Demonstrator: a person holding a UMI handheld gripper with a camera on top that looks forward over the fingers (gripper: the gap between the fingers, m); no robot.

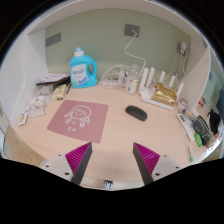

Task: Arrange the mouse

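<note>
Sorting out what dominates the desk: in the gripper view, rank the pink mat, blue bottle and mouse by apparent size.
1. Pink mat, clearly largest.
2. Blue bottle, though it stands farther back, so it may look smaller than it is.
3. Mouse, smallest.
The open gripper holds nothing.

Pale wooden desk [115,135] against a light wall [100,30].

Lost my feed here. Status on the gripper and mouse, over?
Gripper open, holding nothing. Mouse on table, beyond the fingers, beside pink mat. Nothing between gripper and mouse.
</note>
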